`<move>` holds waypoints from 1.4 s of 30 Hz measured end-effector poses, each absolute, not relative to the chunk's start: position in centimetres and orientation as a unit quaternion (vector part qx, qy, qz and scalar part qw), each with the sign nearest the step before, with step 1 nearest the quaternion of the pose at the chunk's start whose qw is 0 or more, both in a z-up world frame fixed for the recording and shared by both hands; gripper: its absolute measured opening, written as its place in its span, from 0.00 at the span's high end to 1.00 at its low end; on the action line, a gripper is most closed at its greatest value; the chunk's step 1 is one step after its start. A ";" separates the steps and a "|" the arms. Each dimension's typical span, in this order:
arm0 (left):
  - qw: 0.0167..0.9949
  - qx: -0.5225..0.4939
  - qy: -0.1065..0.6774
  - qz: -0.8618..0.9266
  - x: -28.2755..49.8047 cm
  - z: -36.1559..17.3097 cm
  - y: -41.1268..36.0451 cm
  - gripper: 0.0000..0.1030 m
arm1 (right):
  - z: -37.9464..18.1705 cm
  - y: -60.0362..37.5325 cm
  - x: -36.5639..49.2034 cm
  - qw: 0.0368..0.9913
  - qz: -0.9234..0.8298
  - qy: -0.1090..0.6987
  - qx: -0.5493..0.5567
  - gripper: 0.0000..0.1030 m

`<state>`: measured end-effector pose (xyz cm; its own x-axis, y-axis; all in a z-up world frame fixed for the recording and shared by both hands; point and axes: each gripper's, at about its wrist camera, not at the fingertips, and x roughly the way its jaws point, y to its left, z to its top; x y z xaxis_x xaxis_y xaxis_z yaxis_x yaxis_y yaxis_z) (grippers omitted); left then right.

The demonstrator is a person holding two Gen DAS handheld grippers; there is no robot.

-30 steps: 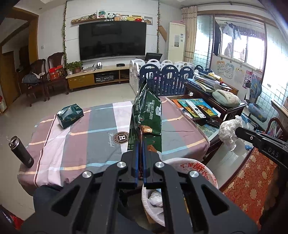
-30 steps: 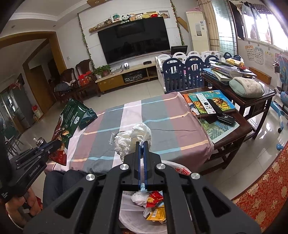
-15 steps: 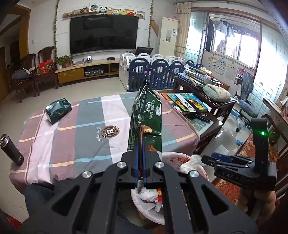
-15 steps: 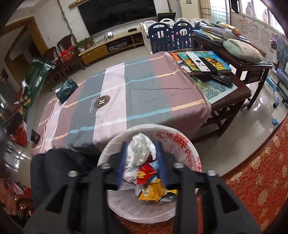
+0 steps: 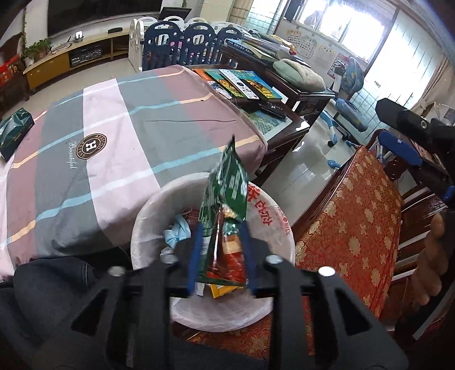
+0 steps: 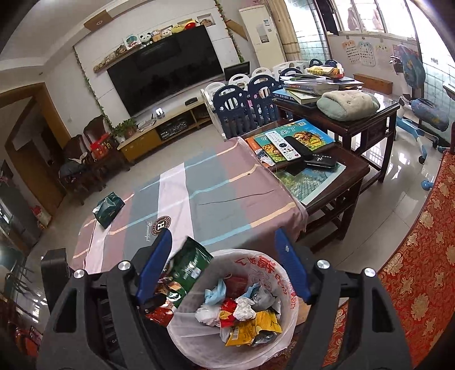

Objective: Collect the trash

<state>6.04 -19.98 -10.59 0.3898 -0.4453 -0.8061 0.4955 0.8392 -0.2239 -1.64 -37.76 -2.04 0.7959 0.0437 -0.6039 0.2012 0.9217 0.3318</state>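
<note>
Striped tablecloth (image 5: 119, 136) borders the lined trash bin (image 5: 148, 227). Left gripper (image 5: 221, 256), jaws just opened, frees the green snack bag (image 5: 224, 193) above it; it should clear the rim. Right gripper (image 6: 221, 267) gapes empty.

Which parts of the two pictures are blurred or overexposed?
Left wrist view: the green snack bag and the left gripper are motion-blurred, and the window is blown out. Right wrist view: mostly sharp, edges bent by fisheye, window bright.
</note>
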 end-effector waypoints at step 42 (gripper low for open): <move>0.964 -0.031 0.261 -0.025 -4.1 5.3 -5.6 0.03 | 3.8 -26.4 -4.0 0.950 -0.008 0.311 0.034 0.03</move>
<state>-4.14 -5.58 5.33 0.8621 -0.0638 -0.5026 0.0318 0.9969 -0.0720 -4.04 -26.37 3.77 0.8060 0.0065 -0.5919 0.0363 0.9975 0.0604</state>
